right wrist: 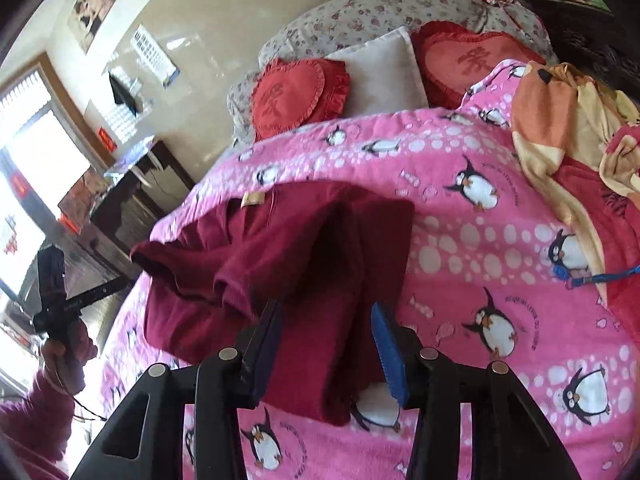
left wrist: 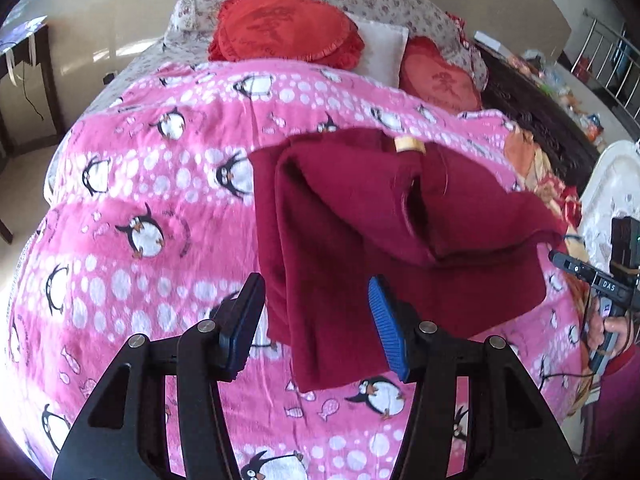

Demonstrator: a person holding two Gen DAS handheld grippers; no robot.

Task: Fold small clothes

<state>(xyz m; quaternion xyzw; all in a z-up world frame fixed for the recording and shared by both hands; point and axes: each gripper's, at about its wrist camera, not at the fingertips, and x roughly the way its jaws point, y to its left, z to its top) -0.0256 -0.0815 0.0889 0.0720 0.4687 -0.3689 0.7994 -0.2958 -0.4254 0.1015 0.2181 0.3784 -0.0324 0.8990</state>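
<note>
A dark red knitted garment [left wrist: 372, 232] lies partly folded on the pink penguin blanket [left wrist: 152, 184], with a tan label [left wrist: 409, 145] at its far edge. My left gripper [left wrist: 316, 320] is open just above the garment's near left corner, holding nothing. In the right wrist view the same garment [right wrist: 304, 248] lies under my right gripper [right wrist: 326, 340], which is open over its near edge and empty. The tan label shows again in the right wrist view [right wrist: 253, 198]. The right gripper's body also shows at the right edge of the left wrist view [left wrist: 600, 280].
Red heart cushions [left wrist: 280, 32] and a white pillow [left wrist: 382, 54] lie at the bed's head. An orange and red blanket [right wrist: 572, 152] is heaped at the right. A blue cord [right wrist: 588, 278] lies beside it. A dark desk [right wrist: 132, 196] stands by the wall.
</note>
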